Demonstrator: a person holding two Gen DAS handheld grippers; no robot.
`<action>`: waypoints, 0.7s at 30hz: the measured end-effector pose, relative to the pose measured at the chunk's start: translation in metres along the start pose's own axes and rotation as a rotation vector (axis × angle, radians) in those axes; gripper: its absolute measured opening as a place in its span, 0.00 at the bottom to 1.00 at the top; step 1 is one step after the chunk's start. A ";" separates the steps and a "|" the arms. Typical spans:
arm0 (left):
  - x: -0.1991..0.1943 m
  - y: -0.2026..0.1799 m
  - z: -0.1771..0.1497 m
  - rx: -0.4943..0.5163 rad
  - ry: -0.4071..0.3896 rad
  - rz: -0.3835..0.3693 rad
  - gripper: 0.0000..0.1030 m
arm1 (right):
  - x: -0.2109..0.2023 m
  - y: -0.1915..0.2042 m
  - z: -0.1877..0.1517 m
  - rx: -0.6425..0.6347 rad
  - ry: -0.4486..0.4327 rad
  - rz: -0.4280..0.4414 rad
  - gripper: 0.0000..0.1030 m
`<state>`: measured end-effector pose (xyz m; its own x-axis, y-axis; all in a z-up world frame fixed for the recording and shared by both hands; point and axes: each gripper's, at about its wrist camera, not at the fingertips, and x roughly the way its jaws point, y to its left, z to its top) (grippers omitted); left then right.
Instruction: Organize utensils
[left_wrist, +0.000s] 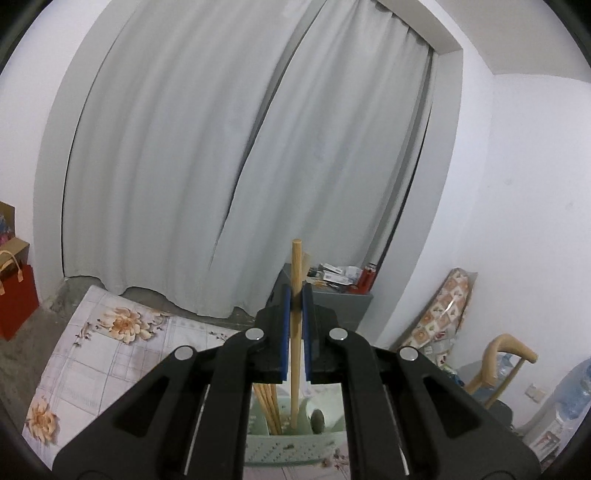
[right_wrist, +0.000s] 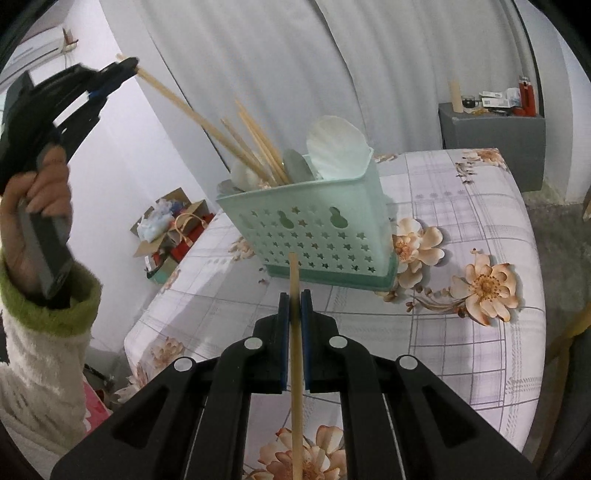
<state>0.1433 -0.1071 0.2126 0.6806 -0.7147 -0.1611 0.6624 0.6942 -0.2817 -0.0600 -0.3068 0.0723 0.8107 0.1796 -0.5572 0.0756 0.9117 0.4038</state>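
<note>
Left gripper (left_wrist: 295, 295) clamped on a wooden chopstick (left_wrist: 296, 332), its lower end hidden inside the green utensil basket (left_wrist: 280, 448) on the floral tablecloth (left_wrist: 110, 350). Right gripper (right_wrist: 295, 299) angled down, pinching another chopstick (right_wrist: 295, 369), bottom cut off by the frame. Only the right view shows the hand (right_wrist: 37, 206), raised high, and the basket's spoons (right_wrist: 338, 147).

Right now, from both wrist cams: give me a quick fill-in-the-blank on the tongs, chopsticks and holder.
1. The left tongs are shut on a wooden ____, its lower end down in the holder.
2. The right tongs are shut on a second chopstick, whose tip points at the ____-coloured utensil holder.
3. The holder's front wall has cut-outs shaped like gourds and ____.
4. The holder stands on a ____-patterned tablecloth.

Missing words: chopstick; mint green; stars; flower
</note>
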 end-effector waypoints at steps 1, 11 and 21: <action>0.005 0.000 -0.001 0.001 0.001 0.007 0.04 | 0.000 -0.001 0.001 0.001 0.001 -0.004 0.06; 0.040 0.013 -0.057 -0.043 0.092 0.049 0.04 | -0.005 -0.016 0.001 0.029 -0.016 -0.039 0.06; 0.016 0.043 -0.092 -0.106 0.157 0.068 0.30 | -0.023 -0.012 0.020 -0.003 -0.094 -0.047 0.06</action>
<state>0.1539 -0.0959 0.1105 0.6601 -0.6768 -0.3259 0.5741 0.7344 -0.3621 -0.0680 -0.3292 0.0947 0.8573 0.1015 -0.5047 0.1128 0.9195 0.3765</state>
